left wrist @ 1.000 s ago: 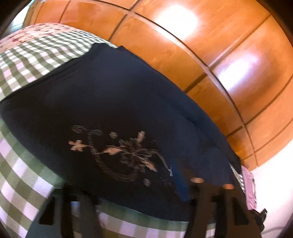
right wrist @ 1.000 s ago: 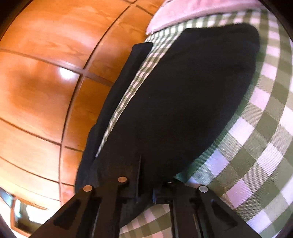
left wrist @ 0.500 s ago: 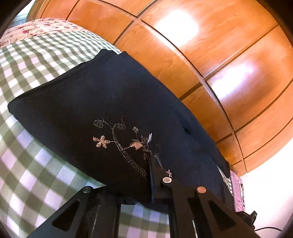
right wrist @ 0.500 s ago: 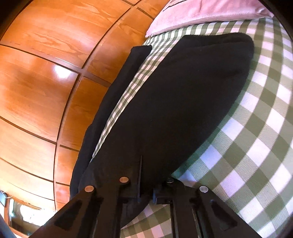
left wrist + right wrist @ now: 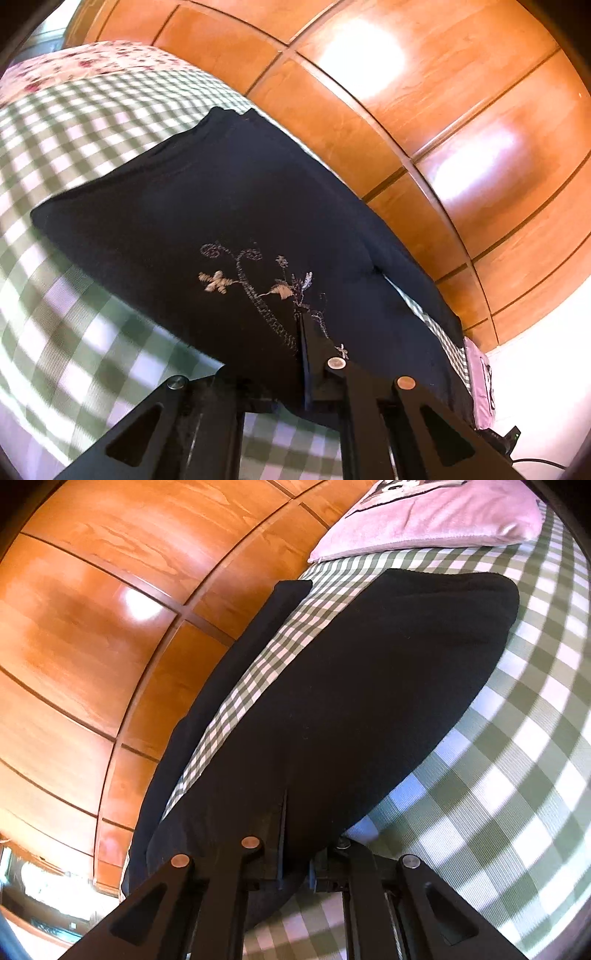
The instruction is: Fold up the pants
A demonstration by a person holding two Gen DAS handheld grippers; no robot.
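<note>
Dark navy pants [image 5: 229,206] with pale floral embroidery [image 5: 258,284] lie spread on a green-and-white checked bedspread [image 5: 74,332]. My left gripper [image 5: 273,373] is shut on the near edge of the pants by the embroidery, with cloth pinched between its fingers. In the right wrist view the pants [image 5: 351,701] show two legs with a strip of bedspread between them. My right gripper [image 5: 295,860] is shut on the near edge of the wider leg, lifting it slightly.
A glossy wooden wardrobe [image 5: 406,92] runs along the far side of the bed [image 5: 517,775]. A pink pillow [image 5: 424,520] lies beyond the pants' end. A floral cover [image 5: 74,62] lies at the far left end. A black cable [image 5: 535,461] lies on the white floor.
My left gripper has closed on the pants' edge by the embroidery and lifted it. My right gripper has kept its hold, and the leg now lies further from the camera.
</note>
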